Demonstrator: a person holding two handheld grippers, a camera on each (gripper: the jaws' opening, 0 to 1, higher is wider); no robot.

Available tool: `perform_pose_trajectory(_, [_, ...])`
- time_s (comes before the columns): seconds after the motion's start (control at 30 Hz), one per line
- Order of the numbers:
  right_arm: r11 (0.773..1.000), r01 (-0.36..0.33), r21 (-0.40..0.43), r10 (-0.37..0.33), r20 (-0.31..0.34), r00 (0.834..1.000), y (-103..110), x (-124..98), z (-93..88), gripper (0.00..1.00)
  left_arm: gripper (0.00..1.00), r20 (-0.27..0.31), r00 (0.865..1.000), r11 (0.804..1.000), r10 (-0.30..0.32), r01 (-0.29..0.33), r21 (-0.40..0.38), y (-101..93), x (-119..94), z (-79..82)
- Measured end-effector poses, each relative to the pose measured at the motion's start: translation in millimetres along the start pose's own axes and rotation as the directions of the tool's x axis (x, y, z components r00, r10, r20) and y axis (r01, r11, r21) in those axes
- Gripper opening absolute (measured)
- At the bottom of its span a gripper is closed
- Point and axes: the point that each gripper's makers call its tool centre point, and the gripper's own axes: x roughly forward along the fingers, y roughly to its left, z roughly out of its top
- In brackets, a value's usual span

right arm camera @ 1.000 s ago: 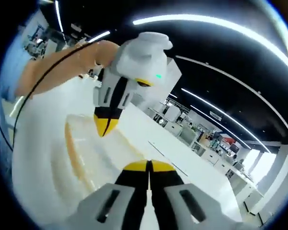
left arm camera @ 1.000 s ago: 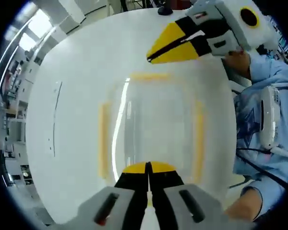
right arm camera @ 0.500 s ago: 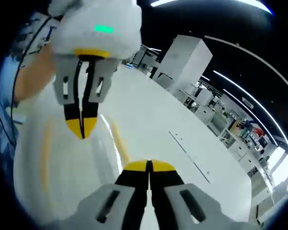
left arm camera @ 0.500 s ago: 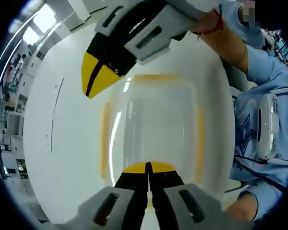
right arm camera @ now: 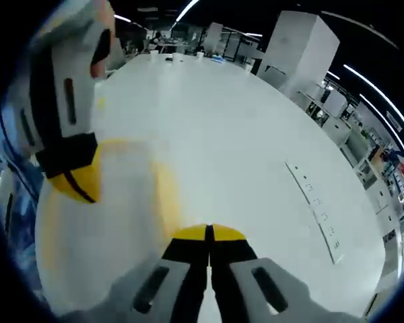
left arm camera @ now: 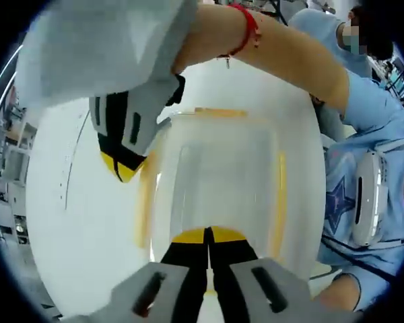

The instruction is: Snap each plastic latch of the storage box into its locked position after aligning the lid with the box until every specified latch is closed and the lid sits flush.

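Left claw: our left claw (left arm camera: 208, 237) has its jaws pressed together on nothing, tips resting over the near edge of the box lid (left arm camera: 215, 182).
Right claw: our right claw (right arm camera: 209, 234) is likewise closed and empty; seen from the left gripper view it (left arm camera: 124, 165) points down at the lid's left side.
Box: the clear storage box (left arm camera: 212, 202) sits on the white counter (left arm camera: 74, 222), toward the edge nearest the person, with yellow latches along its sides.
Latches: the left latch (left arm camera: 143, 198), right latch (left arm camera: 280, 195) and far latch (left arm camera: 219, 112) show as yellow strips; we cannot tell from the blur which are already snapped down.
Change: half a second ago the right claw was above the lid's far-left corner; now it has swung lower along the left side, its tip just beside the left latch. Our left claw has stayed at the near edge.
Meaning: we judge the left latch is the one in hand, with the left claw steadying the lid.
Next: we would push that latch inward until it clicks, then check the lid sits flush.
Risk: the light box may slide on the smooth counter under a sideways push.
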Motion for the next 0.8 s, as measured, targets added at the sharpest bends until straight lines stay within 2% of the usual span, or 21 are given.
perform_pose_trajectory(0.03, [0.999, -0.038, 0.014, 0.038, -0.004, 0.999, 3.0, 1.0, 1.4, 0.0, 0.0, -0.003, 1.0, 1.0, -0.001, 0.001, 0.002, 0.4, 0.1, 0.8])
perform_pose_trajectory(0.17, [0.997, -0.073, -0.006, 0.073, -0.045, 0.996, 2.3, 1.6, -0.4, 0.0, 0.0, -0.01, 1.0, 1.0, -0.005, 0.005, 0.003, 0.9, 0.3, 1.6])
perform_pose_trajectory(0.27, [0.989, -0.144, -0.03, 0.141, -0.08, 0.987, 5.7, 1.3, -0.8, 0.0, 0.0, -0.022, 1.0, 1.0, 0.003, -0.003, 0.016, -0.2, 0.8, 2.4])
perform_pose_trajectory(0.3, [0.983, -0.174, -0.06, 0.168, -0.085, 0.982, 7.5, 0.8, 0.0, 0.0, 0.0, -0.025, 1.0, 1.0, 0.005, -0.004, 0.015, 0.1, 0.9, 2.3])
perform_pose_trajectory(0.33, [0.981, -0.187, -0.044, 0.183, -0.086, 0.979, 7.2, -0.4, 0.2, 0.0, 0.0, -0.026, 1.0, 1.0, 0.005, -0.005, 0.014, 0.2, 0.8, 2.2])
perform_pose_trajectory(0.37, [0.973, -0.209, -0.096, 0.2, -0.091, 0.976, 8.3, 0.0, 1.3, 0.0, 0.0, -0.027, 1.0, 1.0, 0.005, -0.005, 0.016, 0.2, 0.6, 2.0])
perform_pose_trajectory(0.6, [0.944, -0.324, -0.057, 0.318, -0.099, 0.943, 13.9, 2.9, 0.3, 0.0, 0.0, -0.012, 1.0, 1.0, 0.006, -0.005, 0.017, 0.0, 0.7, 1.2])
perform_pose_trajectory(0.67, [0.939, -0.338, -0.067, 0.33, -0.11, 0.938, 12.4, 7.7, -2.3, 0.0, 0.0, -0.011, 1.0, 1.0, 0.005, -0.005, 0.017, -0.1, 0.8, 1.1])
perform_pose_trajectory(0.7, [0.934, -0.343, -0.1, 0.33, -0.126, 0.935, 11.5, 10.1, -4.2, 0.0, 0.0, -0.011, 1.0, 1.0, 0.005, -0.005, 0.019, 0.1, 0.8, 1.0])
perform_pose_trajectory(0.73, [0.931, -0.355, -0.09, 0.342, -0.127, 0.931, 11.2, 12.0, -5.0, 0.0, 0.0, -0.012, 1.0, 1.0, 0.005, -0.005, 0.02, 0.3, 0.8, 0.9])
perform_pose_trajectory(0.8, [0.916, -0.394, -0.073, 0.382, -0.138, 0.914, 12.8, 14.1, -8.9, 0.0, 0.0, -0.012, 1.0, 1.0, 0.004, -0.004, 0.024, 0.6, 0.9, 1.0])
